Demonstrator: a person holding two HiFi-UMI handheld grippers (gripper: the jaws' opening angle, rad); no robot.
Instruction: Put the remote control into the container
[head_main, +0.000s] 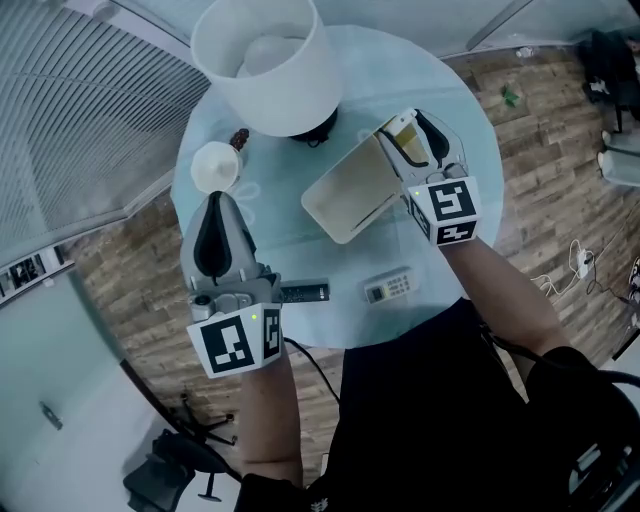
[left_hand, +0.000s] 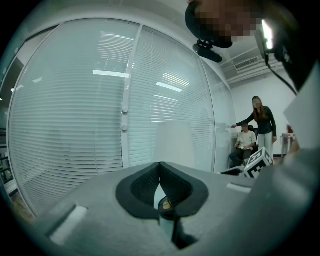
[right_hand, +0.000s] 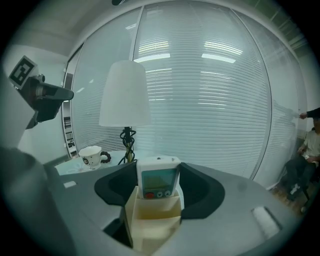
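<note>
Container gripped, one remote already aboard

Left gripper (head_main: 217, 205) is pinched shut and empty. Black remote (head_main: 305, 293) and white remote (head_main: 389, 287) wait on the table (head_main: 440, 90). Right gripper (head_main: 412, 130) clamps the tilted container (head_main: 350, 190), probably steadying it for loading, third remote (right_hand: 158, 182) upright inside.

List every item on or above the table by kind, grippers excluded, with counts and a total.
Remote controls: 3 (black remote and white remote lying on the table, screen remote standing in the container)
Container: 1
Cup: 1
Lamp: 1
Total: 6
</note>
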